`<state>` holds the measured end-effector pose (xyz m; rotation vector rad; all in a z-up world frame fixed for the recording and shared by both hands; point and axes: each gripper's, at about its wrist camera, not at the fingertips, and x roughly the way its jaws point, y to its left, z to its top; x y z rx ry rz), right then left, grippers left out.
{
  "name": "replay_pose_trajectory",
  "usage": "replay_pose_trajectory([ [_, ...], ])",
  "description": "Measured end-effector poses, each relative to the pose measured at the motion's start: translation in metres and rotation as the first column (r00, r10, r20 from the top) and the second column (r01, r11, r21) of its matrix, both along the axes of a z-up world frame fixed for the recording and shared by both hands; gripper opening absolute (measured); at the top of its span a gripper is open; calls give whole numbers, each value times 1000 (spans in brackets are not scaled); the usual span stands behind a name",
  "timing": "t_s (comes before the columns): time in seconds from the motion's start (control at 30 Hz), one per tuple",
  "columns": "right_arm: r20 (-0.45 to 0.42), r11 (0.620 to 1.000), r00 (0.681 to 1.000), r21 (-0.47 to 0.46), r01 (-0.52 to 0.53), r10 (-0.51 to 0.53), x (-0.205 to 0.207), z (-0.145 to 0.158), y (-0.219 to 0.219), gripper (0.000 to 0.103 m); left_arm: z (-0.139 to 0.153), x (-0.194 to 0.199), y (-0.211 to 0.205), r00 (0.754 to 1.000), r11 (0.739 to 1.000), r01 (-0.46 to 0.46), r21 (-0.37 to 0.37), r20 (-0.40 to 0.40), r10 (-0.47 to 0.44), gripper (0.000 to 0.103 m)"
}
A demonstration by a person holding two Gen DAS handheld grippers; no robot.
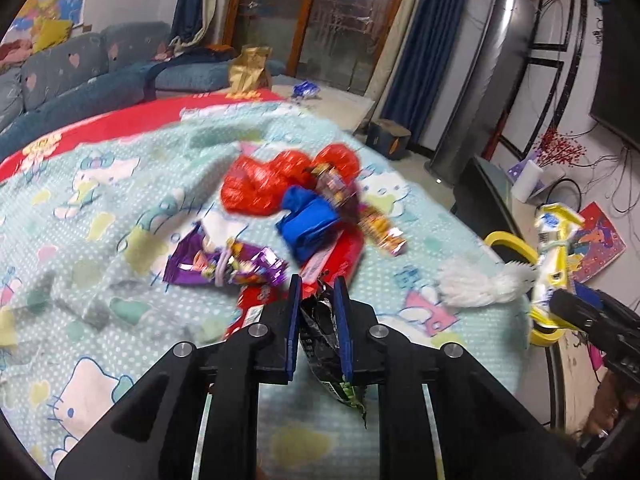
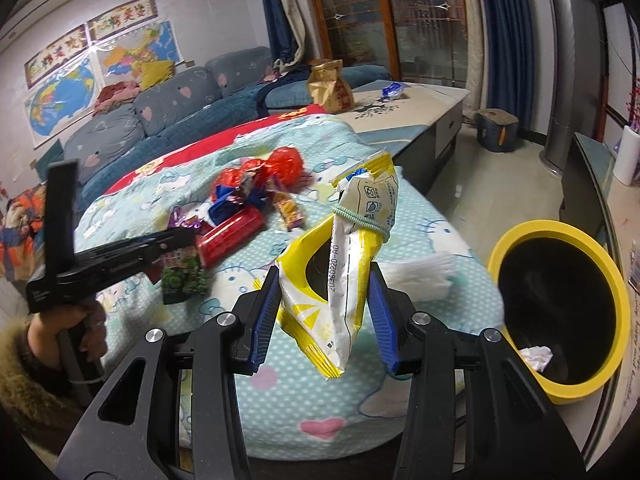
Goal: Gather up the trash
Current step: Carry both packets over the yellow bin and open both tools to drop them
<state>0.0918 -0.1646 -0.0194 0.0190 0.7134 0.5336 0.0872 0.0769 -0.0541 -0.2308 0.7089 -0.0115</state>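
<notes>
My left gripper (image 1: 318, 286) is shut on a black and green snack wrapper (image 1: 324, 344), held above the Hello Kitty blanket (image 1: 100, 200); the wrapper also shows in the right wrist view (image 2: 182, 276). My right gripper (image 2: 324, 276) is shut on a yellow and white bag (image 2: 340, 264) tied with a green band, held above the blanket's right side. A yellow-rimmed black bin (image 2: 560, 304) stands to its right, with crumpled white paper (image 2: 536, 356) inside. More trash lies on the blanket: a purple wrapper (image 1: 224, 264), a red bag (image 1: 260, 184), blue cloth (image 1: 308, 220), a red packet (image 2: 232, 236).
A white tissue (image 1: 476, 284) lies at the blanket's right edge. A blue sofa (image 2: 160, 116) runs behind. A low table (image 2: 400, 104) carries a gold paper bag (image 2: 330, 88). A dark cabinet (image 2: 584, 192) stands right of the bin.
</notes>
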Motion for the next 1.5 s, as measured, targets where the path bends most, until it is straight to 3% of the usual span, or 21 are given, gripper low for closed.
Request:
replay_pose_trajectory([
  [0.5, 59, 987, 986, 20, 158, -159, 27, 18, -56, 36, 53, 24, -70, 976, 983, 183, 12, 117, -183, 14],
  [0.97, 64, 933, 931, -3, 359, -358, 54, 15, -126, 36, 67, 53, -141, 929, 941, 335, 36, 151, -337, 14],
  [1.5, 17, 890, 892, -47, 453, -453, 72, -3, -168, 36, 64, 71, -195, 882, 894, 447, 37, 150, -447, 14],
])
